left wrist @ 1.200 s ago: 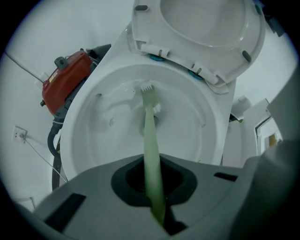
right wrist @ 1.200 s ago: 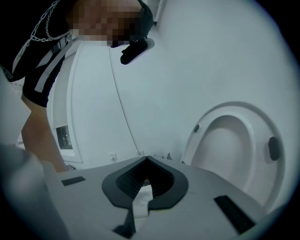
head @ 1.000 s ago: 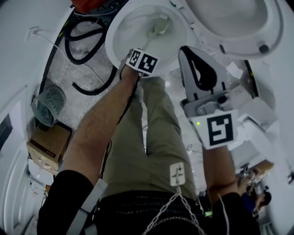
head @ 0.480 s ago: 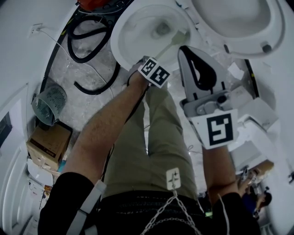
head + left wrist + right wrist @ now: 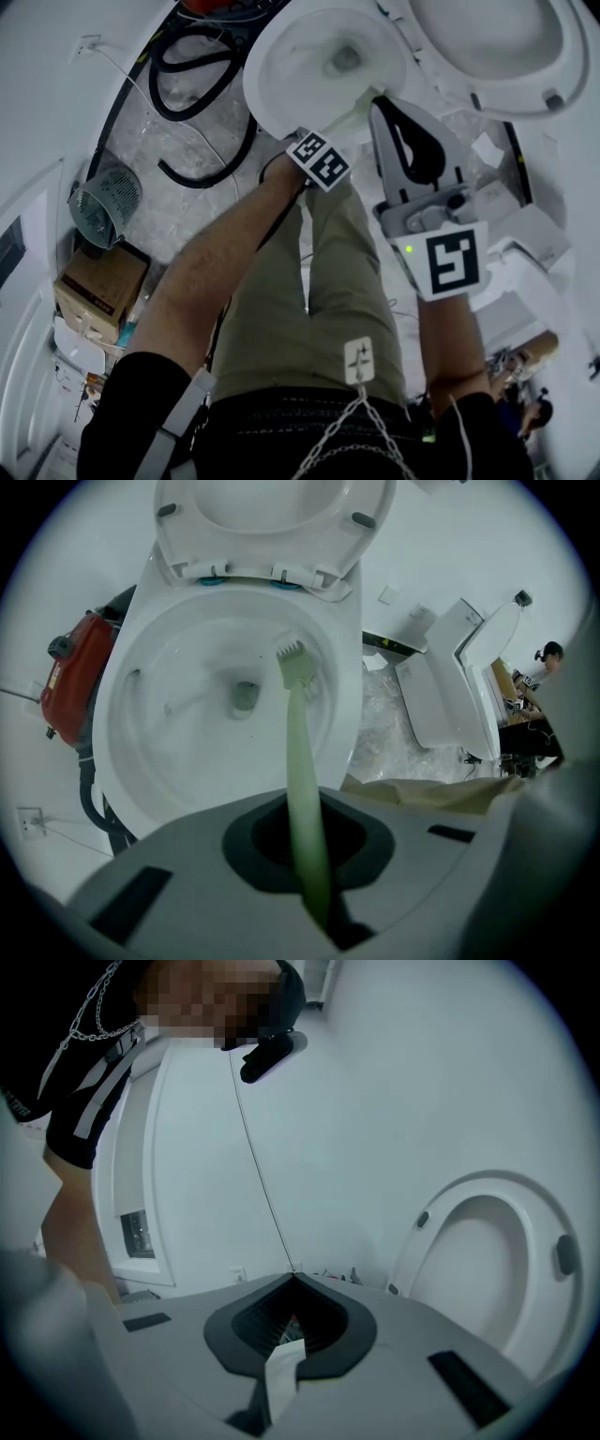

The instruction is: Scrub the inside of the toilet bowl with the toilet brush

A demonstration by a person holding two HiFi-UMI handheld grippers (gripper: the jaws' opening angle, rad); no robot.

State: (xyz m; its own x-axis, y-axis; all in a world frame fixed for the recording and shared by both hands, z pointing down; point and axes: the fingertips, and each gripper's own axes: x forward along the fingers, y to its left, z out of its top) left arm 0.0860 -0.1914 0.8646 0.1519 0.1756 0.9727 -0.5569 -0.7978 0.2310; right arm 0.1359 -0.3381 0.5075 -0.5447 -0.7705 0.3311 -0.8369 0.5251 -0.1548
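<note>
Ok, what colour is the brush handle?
Pale green. The whole brush is that colour, head included. It shows best in the left gripper view.

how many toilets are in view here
2. One is the open toilet bowl with the toilet brush in it; the second toilet stands to its right in the left gripper view, lid raised. More may be hidden.

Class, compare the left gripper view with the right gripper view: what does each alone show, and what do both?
Only the left: the toilet brush clamped in the left gripper, its head inside the toilet bowl. Only the right: the right gripper, jaws shut, and a wall corner. Both: the raised toilet seat.
</note>
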